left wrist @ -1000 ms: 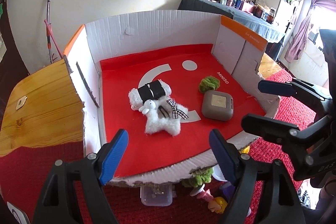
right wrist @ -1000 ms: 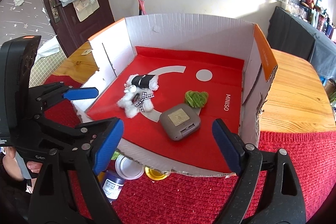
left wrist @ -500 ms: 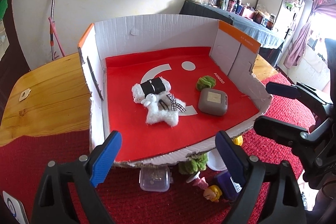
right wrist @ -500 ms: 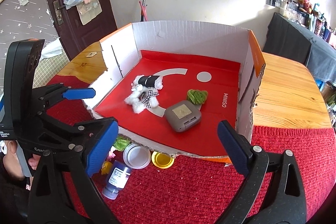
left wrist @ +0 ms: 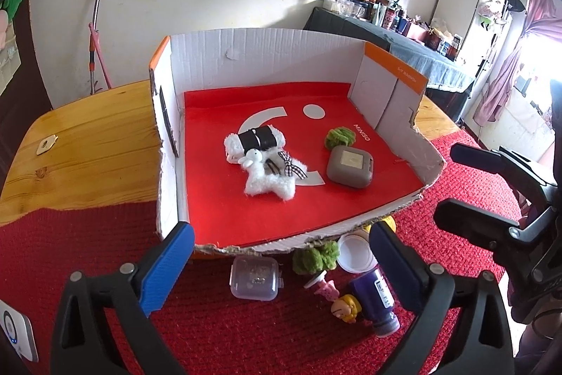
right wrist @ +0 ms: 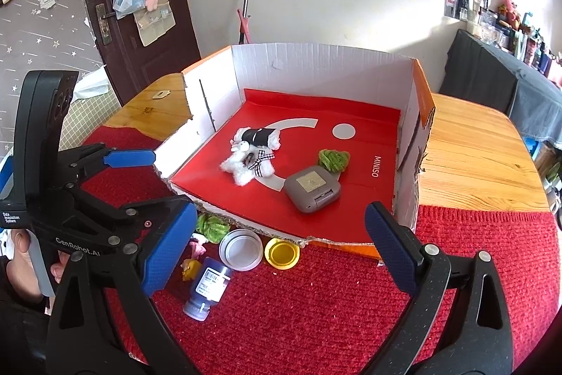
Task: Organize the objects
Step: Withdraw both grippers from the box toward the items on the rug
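An open cardboard box point(left wrist: 267, 55) point(right wrist: 316, 69) with a red floor holds a white plush toy point(left wrist: 268, 180) point(right wrist: 247, 164), a black-banded white roll point(left wrist: 258, 137), a green pompom point(left wrist: 339, 136) point(right wrist: 333, 159) and a grey case point(left wrist: 349, 166) point(right wrist: 312, 188). On the red mat in front lie a clear plastic box point(left wrist: 254, 276), a green pompom point(left wrist: 314, 259) point(right wrist: 210, 226), a white lid point(left wrist: 355, 257) point(right wrist: 240, 249), a yellow lid point(right wrist: 282, 252), a purple bottle point(left wrist: 376, 299) point(right wrist: 207, 287) and small figures point(left wrist: 346, 306). My left gripper point(left wrist: 281, 266) and right gripper point(right wrist: 279, 252) are open and empty, above the mat.
The box stands on a wooden table point(left wrist: 87, 143) point(right wrist: 470, 160) half covered by a red mat point(right wrist: 316, 311). The right gripper's fingers point(left wrist: 470, 157) show at the right of the left wrist view; the left gripper's fingers point(right wrist: 130, 157) show at the left of the right wrist view.
Both grippers have drawn back from the box and risen, so the loose items on the mat in front of it now show. Both stay open.
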The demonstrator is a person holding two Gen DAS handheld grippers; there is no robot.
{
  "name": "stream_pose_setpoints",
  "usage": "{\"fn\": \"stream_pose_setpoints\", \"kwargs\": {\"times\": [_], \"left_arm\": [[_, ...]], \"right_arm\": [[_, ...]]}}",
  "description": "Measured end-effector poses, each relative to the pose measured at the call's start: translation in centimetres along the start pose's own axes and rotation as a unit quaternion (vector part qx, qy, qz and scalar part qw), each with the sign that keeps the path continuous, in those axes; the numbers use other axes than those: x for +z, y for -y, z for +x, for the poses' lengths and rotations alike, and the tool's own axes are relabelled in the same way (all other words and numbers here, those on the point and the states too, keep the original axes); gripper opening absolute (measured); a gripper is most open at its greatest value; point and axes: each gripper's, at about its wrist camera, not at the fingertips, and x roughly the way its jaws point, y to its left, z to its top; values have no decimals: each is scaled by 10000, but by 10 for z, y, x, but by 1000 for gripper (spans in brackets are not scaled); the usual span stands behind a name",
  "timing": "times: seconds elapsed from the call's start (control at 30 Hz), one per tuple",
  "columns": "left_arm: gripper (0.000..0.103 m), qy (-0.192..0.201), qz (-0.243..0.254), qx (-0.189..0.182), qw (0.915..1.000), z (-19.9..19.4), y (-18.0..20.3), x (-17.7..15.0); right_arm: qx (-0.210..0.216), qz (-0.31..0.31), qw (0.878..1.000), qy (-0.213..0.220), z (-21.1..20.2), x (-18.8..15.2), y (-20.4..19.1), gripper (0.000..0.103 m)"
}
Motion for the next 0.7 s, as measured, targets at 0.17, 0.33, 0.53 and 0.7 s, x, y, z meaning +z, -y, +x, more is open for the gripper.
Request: {"fn": "stream_pose_setpoints", "kwargs": {"times": [0.17,0.33,0.53,0.7], "left_arm": [[101,17,47,77,10000,-1,3,-6],[101,37,7,66,10000,-4,3,-11],[101,9,-102,48,9999,-4,0,-17],[101,-51,-144,49,9999,-1,-2,-24]], "right_arm": [[-24,-14,10000,50,-5,-5,-2,98],[-7,15,10000,86,-8,-9,-2,98],[34,30,10000,57,-7,-18,-2,98],[65,25,10000,-17,-3,-27,-3,98]]}}
